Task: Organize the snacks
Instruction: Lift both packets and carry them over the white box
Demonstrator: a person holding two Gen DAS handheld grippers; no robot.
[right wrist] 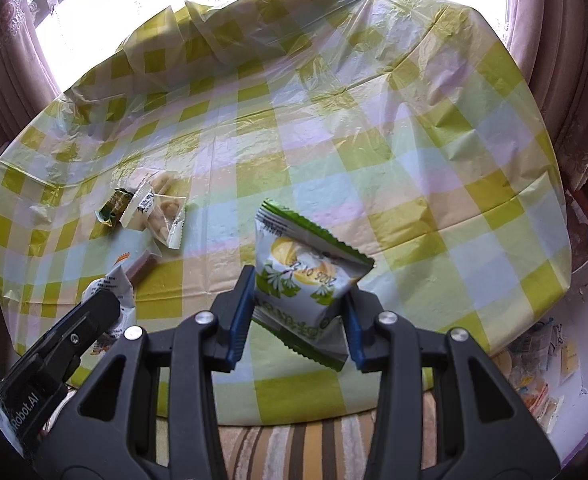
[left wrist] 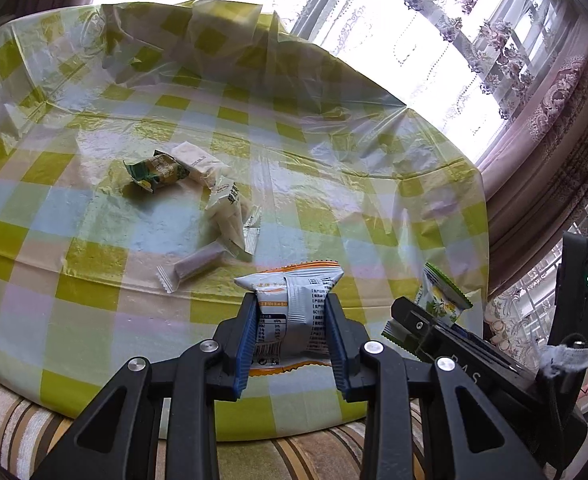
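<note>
My left gripper (left wrist: 290, 304) is shut on a white snack packet with orange trim (left wrist: 301, 312), held above the near edge of the checked table (left wrist: 94, 208). My right gripper (right wrist: 299, 284) is shut on a white and green packet with a yellow print (right wrist: 305, 272), also lifted over the table. Each gripper shows in the other's view: the right one (left wrist: 409, 316) with its green packet (left wrist: 441, 294) at the right, the left one (right wrist: 106, 304) with its white packet (right wrist: 112, 286) at the lower left. Several loose snacks (left wrist: 198, 184) lie in a cluster on the cloth, among them a brownish bar (left wrist: 198, 264).
A yellow-green checked plastic cloth covers the table, rumpled at the far side (left wrist: 198, 28). A clear bag or bin holding several small packets (right wrist: 549, 368) sits below the table's right edge. Curtained windows (left wrist: 473, 40) stand behind. A striped cushion (right wrist: 301, 440) lies under the grippers.
</note>
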